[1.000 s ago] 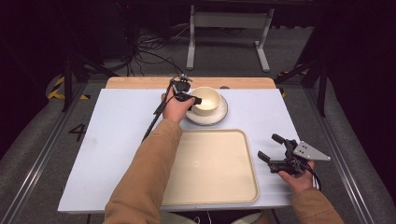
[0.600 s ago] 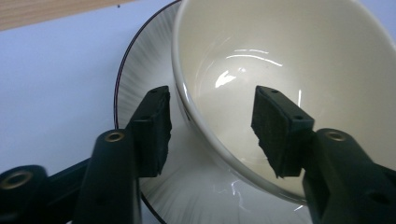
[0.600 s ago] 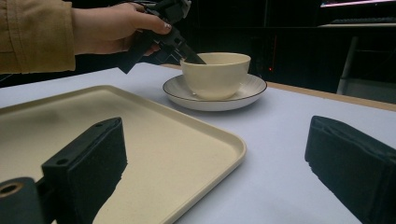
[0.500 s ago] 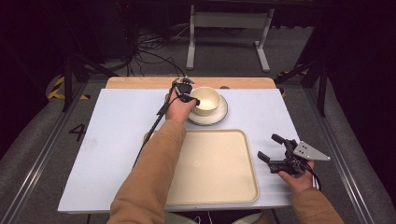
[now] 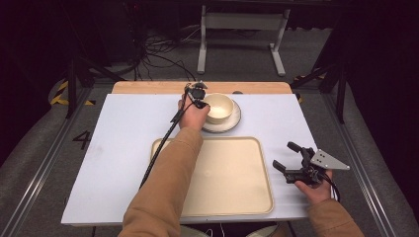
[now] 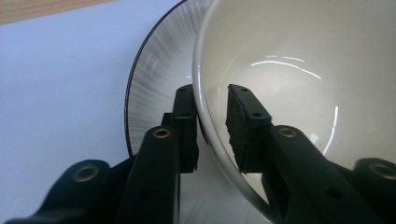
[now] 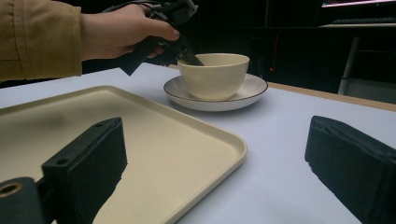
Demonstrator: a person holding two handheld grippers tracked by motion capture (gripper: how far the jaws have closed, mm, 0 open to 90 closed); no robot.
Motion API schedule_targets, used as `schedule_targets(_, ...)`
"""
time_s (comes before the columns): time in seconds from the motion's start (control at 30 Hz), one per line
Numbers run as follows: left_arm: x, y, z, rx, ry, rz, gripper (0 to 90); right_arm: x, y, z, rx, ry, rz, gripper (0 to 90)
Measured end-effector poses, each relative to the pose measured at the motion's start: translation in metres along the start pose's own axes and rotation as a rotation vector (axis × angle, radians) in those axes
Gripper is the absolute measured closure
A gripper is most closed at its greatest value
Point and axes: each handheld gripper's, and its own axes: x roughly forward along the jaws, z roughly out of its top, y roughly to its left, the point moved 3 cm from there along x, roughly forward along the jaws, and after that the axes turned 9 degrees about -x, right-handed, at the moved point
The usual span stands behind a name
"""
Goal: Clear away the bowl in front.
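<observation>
Left gripper view gives you what the high view cannot: your left gripper (image 6: 212, 126) straddles the wall of the bowl (image 6: 299, 70), one jaw outside and one inside, the rim running between them; the jaws have just been closing and now sit clamped on that wall. From the high view you see where it all sits: the bowl (image 5: 218, 106) stands on a plate (image 5: 234, 123) at the far middle of the white table (image 5: 113, 148), just beyond the tray (image 5: 232, 173), with your left gripper (image 5: 200, 98) at the bowl's left edge. Right gripper view adds the side profile: the bowl (image 7: 215, 74) upright on the plate (image 7: 252, 91), your other hand's gripper angled down onto its rim. Your right gripper (image 5: 289, 160) rests at the tray's right edge, its jaws wide apart with nothing between them. Against the earlier frames, your left hand has barely shifted, your right has not moved, and the bowl stands on the plate as before. The bowl is glossy cream ceramic, round and deep; the plate is pale with fine radial streaks and a dark rim line; the tray is matte cream, rectangular with rounded corners and a raised lip.
</observation>
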Motion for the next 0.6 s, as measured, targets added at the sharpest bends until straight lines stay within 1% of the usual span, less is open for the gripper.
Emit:
schedule_targets(0.03, 0.0, -0.001, 0.0, -0.011, -0.005, 0.003, 77.5, 0.0, 0.0, 0.0, 0.0, 0.0, 0.0, 5.7)
schedule_targets(0.1, 0.002, -0.003, -0.001, -0.013, -0.014, 0.014, 80.5, 0.0, 0.0, 0.0, 0.001, -0.001, 0.0, 5.7)
schedule_targets(0.17, 0.001, -0.003, 0.0, -0.033, -0.013, 0.008, 81.7, 0.0, 0.0, 0.0, 0.001, -0.002, 0.0, 5.7)
schedule_targets(0.3, 0.001, -0.004, 0.0, -0.049, -0.016, 0.003, 82.4, 0.0, 0.0, 0.0, 0.002, -0.004, -0.001, 5.7)
schedule_targets(0.4, -0.002, -0.005, 0.001, -0.04, -0.02, -0.005, 82.9, 0.0, 0.0, 0.0, 0.002, -0.005, -0.001, 5.7)
schedule_targets(0.43, -0.005, -0.009, 0.002, -0.025, -0.031, 0.021, 83.1, 0.0, 0.0, 0.0, 0.003, -0.005, -0.001, 5.8)
schedule_targets(0.47, -0.006, -0.01, 0.002, -0.008, -0.037, 0.026, 83.1, 0.0, 0.0, 0.0, 0.003, -0.005, -0.001, 5.8)
schedule_targets(0.53, -0.007, -0.013, 0.003, -0.01, -0.044, 0.022, 83.1, 0.0, 0.0, 0.0, 0.003, -0.005, -0.001, 5.8)
schedule_targets(0.6, -0.009, -0.014, 0.004, -0.007, -0.039, 0.014, 82.9, 0.0, 0.0, 0.0, 0.002, -0.005, -0.001, 5.8)
